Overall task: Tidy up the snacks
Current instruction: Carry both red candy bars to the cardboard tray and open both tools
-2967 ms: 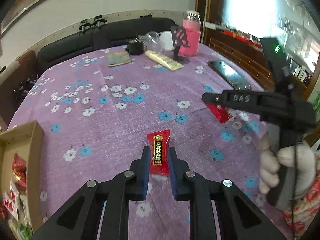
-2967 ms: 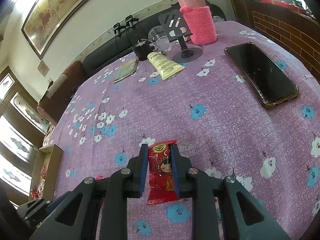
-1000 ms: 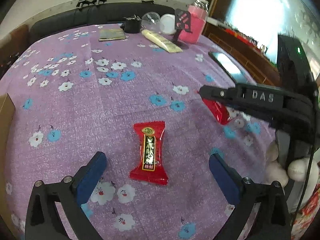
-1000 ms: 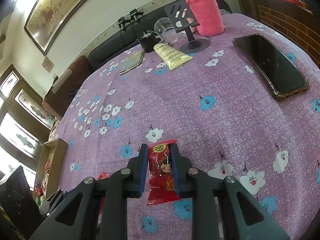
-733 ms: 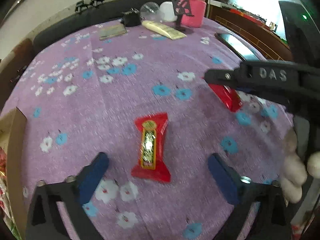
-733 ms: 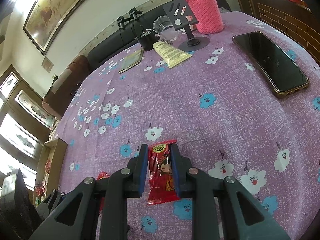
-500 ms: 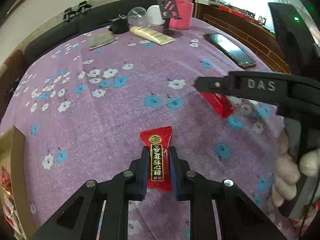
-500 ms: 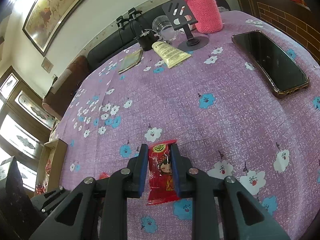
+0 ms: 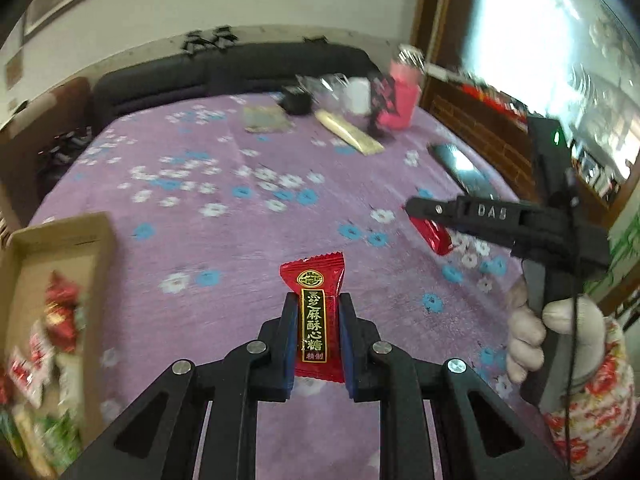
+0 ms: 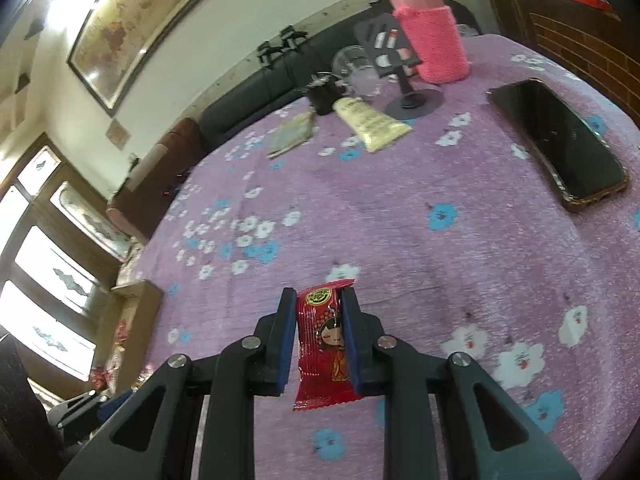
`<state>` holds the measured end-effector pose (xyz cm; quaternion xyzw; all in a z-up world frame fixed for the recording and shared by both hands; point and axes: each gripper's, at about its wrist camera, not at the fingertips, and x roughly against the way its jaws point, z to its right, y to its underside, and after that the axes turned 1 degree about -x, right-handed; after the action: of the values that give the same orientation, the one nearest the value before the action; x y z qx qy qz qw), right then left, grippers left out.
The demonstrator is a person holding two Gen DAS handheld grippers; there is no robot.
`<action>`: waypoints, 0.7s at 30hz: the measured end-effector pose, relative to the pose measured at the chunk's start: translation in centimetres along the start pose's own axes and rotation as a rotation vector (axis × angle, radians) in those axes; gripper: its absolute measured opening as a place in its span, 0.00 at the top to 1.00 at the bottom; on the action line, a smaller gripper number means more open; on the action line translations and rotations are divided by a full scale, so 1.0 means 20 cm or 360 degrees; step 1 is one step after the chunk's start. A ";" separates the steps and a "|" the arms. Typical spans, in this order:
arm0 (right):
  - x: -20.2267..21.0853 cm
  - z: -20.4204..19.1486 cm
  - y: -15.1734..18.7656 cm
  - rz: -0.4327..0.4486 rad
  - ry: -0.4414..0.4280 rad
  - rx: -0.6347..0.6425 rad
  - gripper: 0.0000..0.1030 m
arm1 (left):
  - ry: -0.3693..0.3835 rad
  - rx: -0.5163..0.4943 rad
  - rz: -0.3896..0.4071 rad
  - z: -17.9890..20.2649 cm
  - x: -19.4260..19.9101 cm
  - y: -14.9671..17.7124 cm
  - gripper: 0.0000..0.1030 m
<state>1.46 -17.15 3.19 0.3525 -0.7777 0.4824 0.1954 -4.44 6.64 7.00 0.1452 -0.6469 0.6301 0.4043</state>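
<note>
In the left wrist view my left gripper (image 9: 315, 312) is shut on a red candy packet with gold lettering (image 9: 314, 300), held up above the purple flowered tablecloth (image 9: 248, 240). To its right a gloved hand (image 9: 560, 332) holds my right gripper (image 9: 416, 210), shut on another red packet (image 9: 434, 234). The right wrist view shows that red packet with a cartoon girl (image 10: 326, 340) pinched between the right gripper (image 10: 318, 308) pads. A cardboard box (image 9: 96, 256) with several snack packets stands at the left.
At the table's far side stand a pink-sleeved bottle (image 10: 432, 40), a black phone stand (image 10: 404, 92), a glass (image 10: 352, 68), a cream tube (image 10: 372, 122) and a small booklet (image 10: 294, 134). A black phone (image 10: 556, 140) lies at the right. A dark sofa (image 9: 224, 76) runs behind.
My left gripper stood wide open over the gold-lettered packet, then shut on it and lifted it off the cloth, swinging left so the box comes into view. The right gripper keeps its packet, almost still.
</note>
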 end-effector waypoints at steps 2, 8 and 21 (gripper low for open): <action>0.01 -0.02 0.00 0.0001 -0.0023 0.0019 0.80 | -0.0008 0.0064 0.0044 -0.07 0.08 0.02 0.83; 0.02 -0.12 0.04 -0.0046 -0.0096 0.0014 0.80 | -0.0043 0.0221 0.0140 -0.30 0.28 0.10 0.83; -0.05 -0.79 0.23 -0.0228 -0.0190 0.0343 0.79 | -0.0220 0.0590 0.0299 -0.85 0.57 0.37 0.82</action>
<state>-1.77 -1.44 7.03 0.4542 -0.7044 0.5262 0.1438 -11.06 27.35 7.92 0.1989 -0.5569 0.7617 0.2649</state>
